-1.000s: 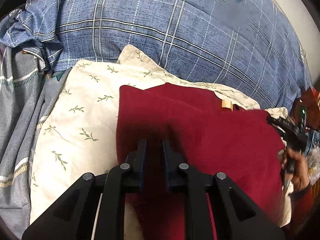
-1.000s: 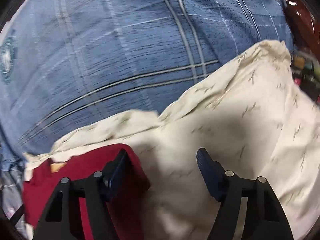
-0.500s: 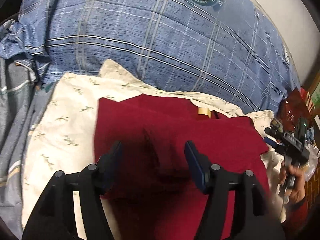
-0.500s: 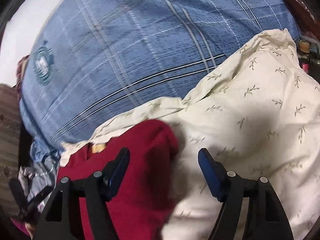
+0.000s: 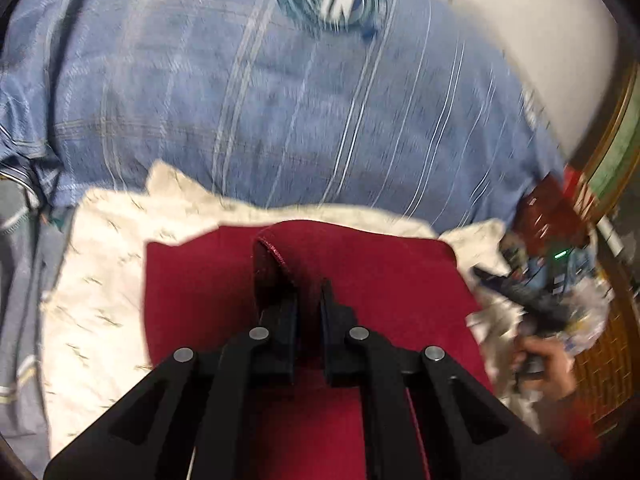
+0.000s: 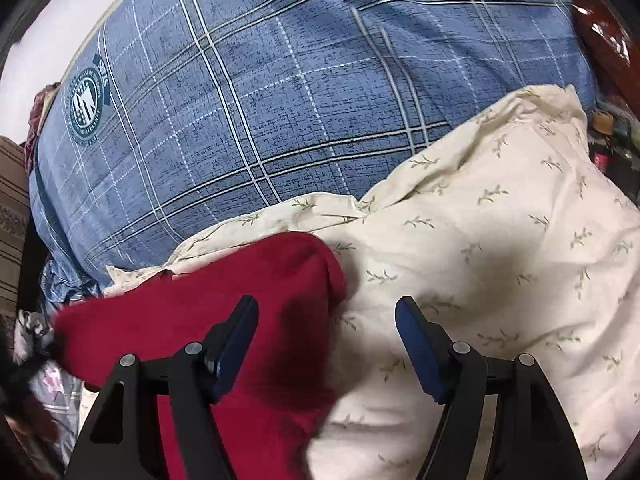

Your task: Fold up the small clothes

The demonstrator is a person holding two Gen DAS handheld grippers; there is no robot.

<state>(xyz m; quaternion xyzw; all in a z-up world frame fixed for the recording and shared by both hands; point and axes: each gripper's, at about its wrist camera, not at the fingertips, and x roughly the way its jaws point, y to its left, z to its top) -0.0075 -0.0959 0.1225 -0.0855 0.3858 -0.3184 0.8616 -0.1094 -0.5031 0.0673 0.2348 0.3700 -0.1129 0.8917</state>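
My left claw pinches a thin flap of the garment — the hold looks easy to lose.

My left claw (image 5: 308,304) is clamped shut on a raised, stitched edge of the dark red knit garment (image 5: 380,276), which lies flat just ahead of and beneath its tips on a cream pillowcase printed with small green sprigs (image 5: 104,280); beyond that lies the blue plaid quilt (image 5: 280,100). My right claw (image 6: 326,334) hangs with its jaws wide apart, gripping nothing — the garment's rounded corner sits under its left finger, cream fabric under the right. I judge the risk this way: only a narrow hem is caught, so a quick pull could slip it free, or drag the whole piece askew while its other side stays unheld.
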